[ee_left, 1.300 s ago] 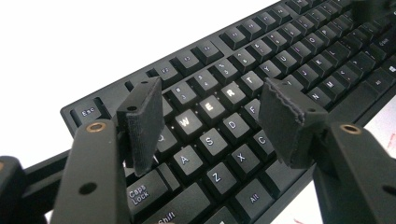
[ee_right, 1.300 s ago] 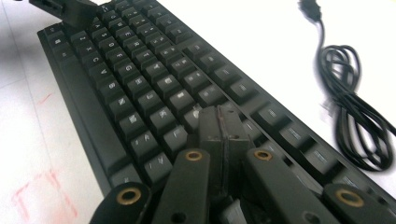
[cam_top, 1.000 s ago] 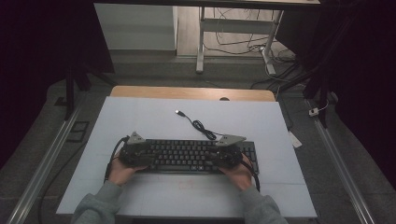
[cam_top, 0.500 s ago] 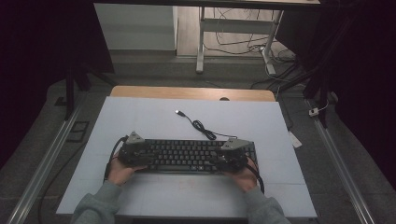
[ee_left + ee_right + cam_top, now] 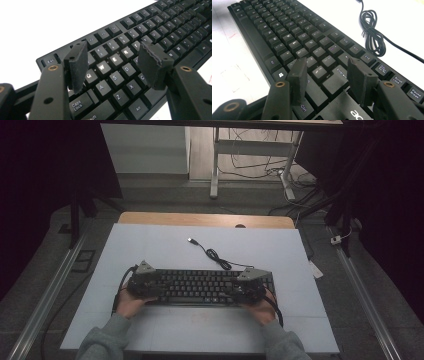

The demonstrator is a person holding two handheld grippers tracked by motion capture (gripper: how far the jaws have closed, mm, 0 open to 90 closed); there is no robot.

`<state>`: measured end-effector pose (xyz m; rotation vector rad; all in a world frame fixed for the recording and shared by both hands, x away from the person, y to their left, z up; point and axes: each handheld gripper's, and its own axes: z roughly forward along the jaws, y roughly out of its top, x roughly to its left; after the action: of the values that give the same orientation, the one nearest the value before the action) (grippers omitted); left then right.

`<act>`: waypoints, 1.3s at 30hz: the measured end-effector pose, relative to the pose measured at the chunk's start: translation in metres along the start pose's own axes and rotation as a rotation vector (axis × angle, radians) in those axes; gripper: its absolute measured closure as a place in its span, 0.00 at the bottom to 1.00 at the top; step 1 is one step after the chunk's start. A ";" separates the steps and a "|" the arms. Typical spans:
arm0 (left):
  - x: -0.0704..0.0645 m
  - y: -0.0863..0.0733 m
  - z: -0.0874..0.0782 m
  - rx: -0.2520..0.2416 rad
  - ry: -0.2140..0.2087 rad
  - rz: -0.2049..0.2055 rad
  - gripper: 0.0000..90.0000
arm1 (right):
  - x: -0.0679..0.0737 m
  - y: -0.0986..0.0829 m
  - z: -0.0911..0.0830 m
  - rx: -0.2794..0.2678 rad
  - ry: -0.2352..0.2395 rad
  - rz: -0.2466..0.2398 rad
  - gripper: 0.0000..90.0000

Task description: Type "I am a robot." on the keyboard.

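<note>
A black keyboard [image 5: 200, 287] lies flat on the white table top [image 5: 150, 245], near the person's side. Its black cable [image 5: 215, 255] runs in a bundled loop from the back edge to a USB plug [image 5: 191, 240]. My left gripper [image 5: 156, 287] hangs over the keyboard's left end, open, with its jaws apart above the Q, W and E keys [image 5: 113, 47]. At the right end my right gripper [image 5: 239, 290] is also open, its jaws spread above the Enter key area [image 5: 327, 62]. Nothing sits between either pair of pads. The coiled cable [image 5: 372, 32] lies just beyond the keyboard [image 5: 287, 32].
A wooden strip [image 5: 205, 219] borders the far edge of the white top. Beyond it stand a desk frame and loose floor cables [image 5: 260, 160]. Metal rails [image 5: 45, 305] run along both sides of the table. Faint red marks [image 5: 200, 317] show in front of the keyboard.
My right gripper has drifted slightly toward the person and the keyboard's right end. The left gripper and the keyboard hold their places.
</note>
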<state>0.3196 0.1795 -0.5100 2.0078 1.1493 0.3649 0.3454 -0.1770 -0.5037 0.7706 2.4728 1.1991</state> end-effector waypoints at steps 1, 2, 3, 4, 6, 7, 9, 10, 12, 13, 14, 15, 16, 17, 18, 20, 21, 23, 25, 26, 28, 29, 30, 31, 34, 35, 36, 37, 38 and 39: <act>0.000 0.001 0.001 0.000 -0.001 0.002 0.46 | 0.000 0.000 0.000 0.001 0.000 0.000 0.57; -0.001 0.001 0.001 -0.001 -0.001 0.002 0.46 | 0.000 0.000 0.000 0.002 0.000 -0.002 0.57; -0.001 0.002 0.002 -0.003 -0.004 0.002 0.47 | 0.000 0.000 0.000 0.004 0.000 -0.004 0.57; -0.002 0.003 0.003 -0.005 -0.007 0.003 0.48 | 0.000 0.000 0.000 0.003 0.000 -0.005 0.57; -0.004 0.005 0.004 -0.008 -0.011 0.003 0.49 | 0.000 0.000 0.000 0.004 -0.003 -0.006 0.57; -0.004 0.006 0.006 -0.009 -0.016 0.002 0.50 | 0.000 0.000 0.000 0.004 -0.003 -0.007 0.57; -0.006 0.007 0.009 -0.007 -0.024 0.009 0.52 | 0.000 0.000 0.001 0.003 -0.001 -0.006 0.57; -0.007 0.008 0.011 -0.007 -0.028 0.010 0.54 | 0.000 0.000 0.001 0.004 -0.002 -0.006 0.57; -0.010 0.009 0.014 0.000 -0.036 0.021 0.58 | 0.000 0.000 0.001 0.004 -0.002 -0.005 0.57; -0.011 0.010 0.015 -0.001 -0.037 0.025 0.61 | 0.000 0.000 0.001 0.005 -0.002 -0.005 0.57; -0.012 0.011 0.016 0.000 -0.041 0.030 0.63 | 0.000 0.000 0.001 0.005 -0.002 -0.005 0.57; -0.013 0.012 0.017 -0.001 -0.046 0.033 0.66 | 0.000 0.000 0.001 0.007 -0.002 -0.006 0.57; -0.013 0.012 0.018 -0.002 -0.051 0.036 0.68 | 0.000 0.000 0.001 0.007 -0.002 -0.005 0.57; -0.014 0.013 0.018 -0.002 -0.053 0.039 0.71 | 0.000 0.000 0.002 0.007 -0.002 -0.006 0.57; -0.015 0.013 0.019 -0.003 -0.058 0.040 0.74 | 0.000 0.000 0.002 0.007 -0.002 -0.006 0.57; -0.016 0.014 0.021 -0.002 -0.064 0.045 0.80 | 0.000 0.000 0.001 0.007 -0.003 -0.005 0.56; -0.016 0.014 0.022 0.003 -0.067 0.047 0.83 | 0.000 0.000 0.001 0.008 -0.003 -0.005 0.56; -0.017 0.014 0.025 0.009 -0.069 0.052 0.89 | 0.000 0.000 0.002 0.007 -0.003 -0.005 0.56; -0.018 0.015 0.027 0.016 -0.072 0.057 0.95 | 0.000 0.000 0.002 0.008 -0.004 -0.006 0.56; -0.018 0.015 0.028 0.020 -0.073 0.058 0.97 | 0.000 0.000 0.002 0.008 -0.003 -0.007 0.56; -0.019 0.016 0.030 0.024 -0.074 0.060 0.98 | 0.000 0.000 0.002 0.009 -0.003 -0.007 0.56; -0.020 0.016 0.031 0.025 -0.076 0.061 0.98 | 0.000 0.000 0.002 0.008 -0.001 -0.006 0.56; -0.020 0.017 0.032 0.029 -0.077 0.065 0.98 | 0.000 0.000 0.002 0.008 -0.001 -0.007 0.56; -0.021 0.017 0.033 0.030 -0.078 0.065 0.98 | 0.000 0.000 0.002 0.009 -0.002 -0.006 0.56; -0.023 0.017 0.037 0.038 -0.077 0.071 0.98 | 0.000 0.000 0.002 0.009 -0.002 -0.007 0.56; -0.023 0.017 0.038 0.042 -0.077 0.071 0.98 | 0.000 0.000 0.002 0.009 -0.003 -0.007 0.56; -0.023 0.017 0.039 0.043 -0.075 0.071 0.98 | 0.000 0.000 0.002 0.010 -0.003 -0.007 0.56; -0.024 0.017 0.040 0.046 -0.075 0.072 0.98 | 0.000 0.000 0.002 0.010 -0.003 -0.007 0.56; -0.024 0.017 0.041 0.048 -0.075 0.071 0.98 | 0.000 0.000 0.002 0.010 -0.003 -0.007 0.56; -0.024 0.017 0.042 0.048 -0.073 0.069 0.98 | 0.000 0.000 0.002 0.010 -0.003 -0.008 0.56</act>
<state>0.3408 0.1344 -0.5218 2.0896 1.0544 0.2985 0.3464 -0.1755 -0.5046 0.7646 2.4781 1.1833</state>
